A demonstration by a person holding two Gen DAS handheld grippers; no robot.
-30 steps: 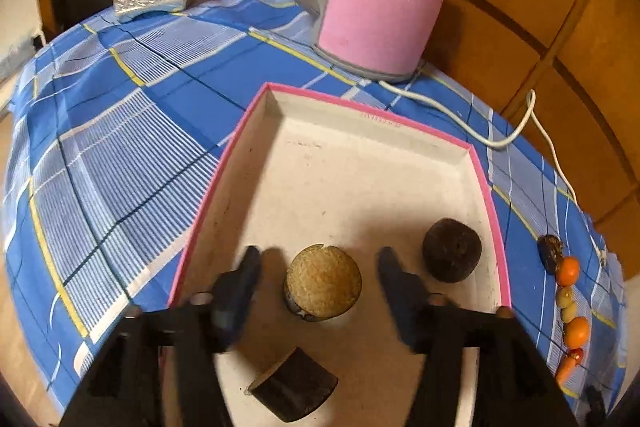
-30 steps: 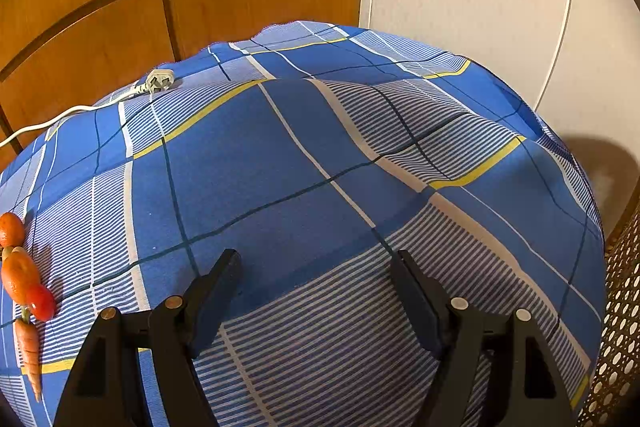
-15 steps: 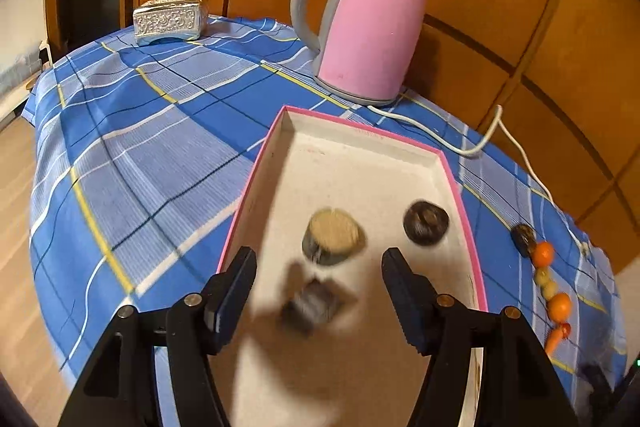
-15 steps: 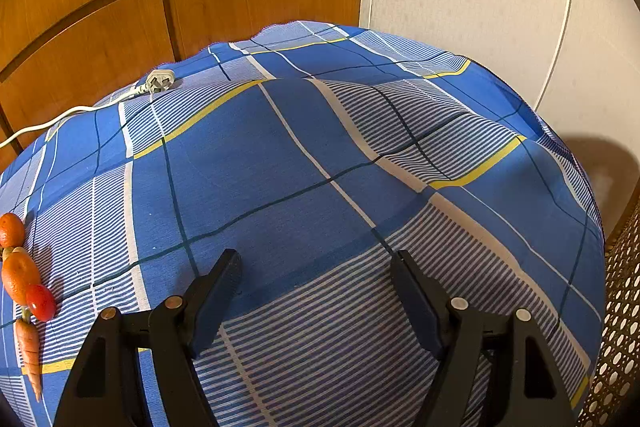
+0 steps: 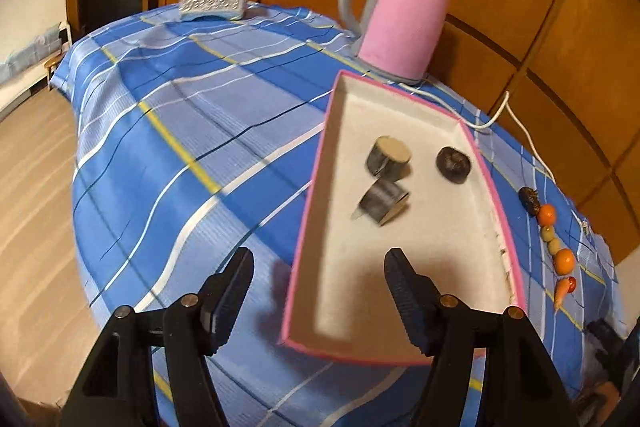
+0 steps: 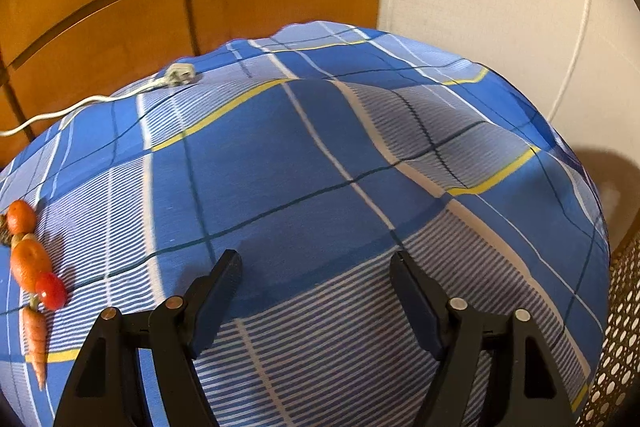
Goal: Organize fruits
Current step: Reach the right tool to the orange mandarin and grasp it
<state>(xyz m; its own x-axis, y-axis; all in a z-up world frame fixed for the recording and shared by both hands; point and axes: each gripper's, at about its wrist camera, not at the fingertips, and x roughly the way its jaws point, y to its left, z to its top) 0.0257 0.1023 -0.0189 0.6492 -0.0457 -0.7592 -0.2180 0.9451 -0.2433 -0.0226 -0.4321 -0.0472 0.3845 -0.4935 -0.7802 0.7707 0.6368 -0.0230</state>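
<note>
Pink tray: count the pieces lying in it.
3 in the pink tray: an upright cut cylinder, a tipped cylinder just nearer the camera, and a dark round fruit by the right wall.

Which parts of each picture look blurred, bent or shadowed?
Left wrist view: the cut pieces in the tray are motion-smeared, and the wall panels bow. Right wrist view: sharper, with the tablecloth bulging like a dome and a soft shadow under the hand-held gripper.

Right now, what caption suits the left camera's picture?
Open left gripper hangs above a pink tray holding three dark pieces, kettle behind.
</note>
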